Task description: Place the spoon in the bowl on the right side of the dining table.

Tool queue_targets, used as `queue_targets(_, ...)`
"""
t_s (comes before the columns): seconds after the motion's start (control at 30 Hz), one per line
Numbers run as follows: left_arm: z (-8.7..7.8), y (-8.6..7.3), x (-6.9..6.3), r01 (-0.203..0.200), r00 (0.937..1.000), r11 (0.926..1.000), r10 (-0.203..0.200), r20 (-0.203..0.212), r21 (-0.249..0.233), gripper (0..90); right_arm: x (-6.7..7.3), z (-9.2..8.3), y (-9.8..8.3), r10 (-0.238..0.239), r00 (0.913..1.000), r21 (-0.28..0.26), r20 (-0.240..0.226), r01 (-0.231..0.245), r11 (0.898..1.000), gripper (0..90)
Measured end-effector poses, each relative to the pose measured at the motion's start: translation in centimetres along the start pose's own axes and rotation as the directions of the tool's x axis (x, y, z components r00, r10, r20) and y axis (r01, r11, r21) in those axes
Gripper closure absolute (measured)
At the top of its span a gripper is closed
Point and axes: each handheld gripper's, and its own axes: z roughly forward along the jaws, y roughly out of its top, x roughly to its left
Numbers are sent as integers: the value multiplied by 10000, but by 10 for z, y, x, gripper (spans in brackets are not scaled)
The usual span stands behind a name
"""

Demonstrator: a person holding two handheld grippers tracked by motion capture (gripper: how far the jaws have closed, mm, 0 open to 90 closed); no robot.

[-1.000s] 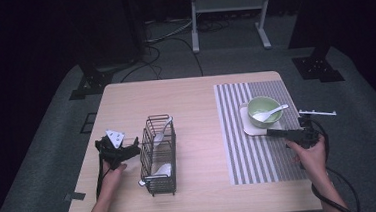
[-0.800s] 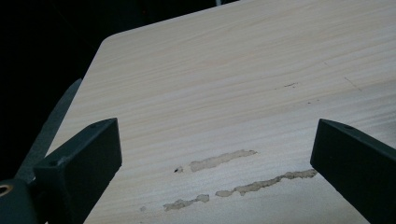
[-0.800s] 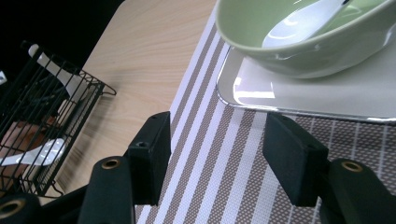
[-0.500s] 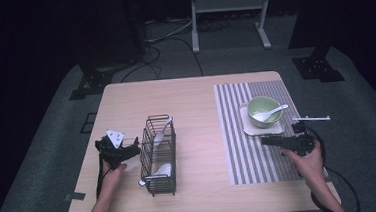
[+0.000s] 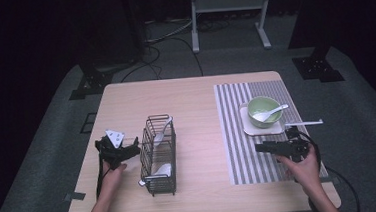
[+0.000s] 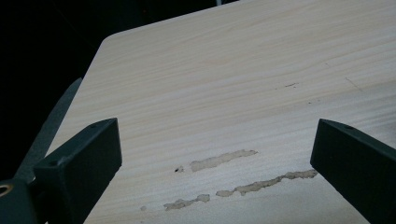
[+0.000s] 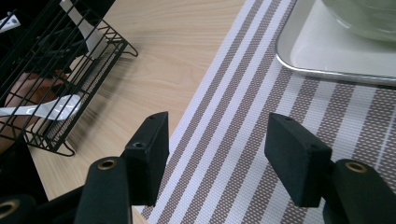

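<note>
Right tongs [image 5: 260, 147] released, nothing between, over striped mat [image 5: 238, 132] near worktop's [image 5: 190, 96] right edge, beside tray [image 5: 247, 128]. Left tongs [image 5: 135, 151] released, touching wire basket [image 5: 158, 153].

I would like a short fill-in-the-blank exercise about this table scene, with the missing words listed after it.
1. The green bowl stands on a white ____.
2. The spoon in the bowl is ____ in colour.
3. The black wire rack stands beside the ____ tongs.
4. The right tongs hover over the ____ placemat, with nothing between the jaws.

Missing words: tray; white; left; striped
</note>
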Motion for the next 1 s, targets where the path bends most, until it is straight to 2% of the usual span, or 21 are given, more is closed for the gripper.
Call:
queue_targets(0.47,0,0,0,-4,10000,10000,4,18,7,10,13,4,-10,-319,9994,-57,-120,319,9995,368)
queue_targets(0.7,0,0,0,-6,10000,10000,6,21,6,10,22,9,-17,-908,9958,121,74,907,9958,362)
queue_targets(0.83,0,0,0,-8,10000,10000,8,17,-17,10,24,14,-22,-1056,9944,118,-54,1057,9943,363)
queue_targets(0.9,0,0,0,-10,10000,10000,10,20,-17,10,27,15,-24,-1305,9914,197,91,1303,9913,363)
queue_targets(1.0,0,0,0,0,10000,10000,0,30,5,10,29,15,-25,-1347,9909,96,-2,1347,9908,363)
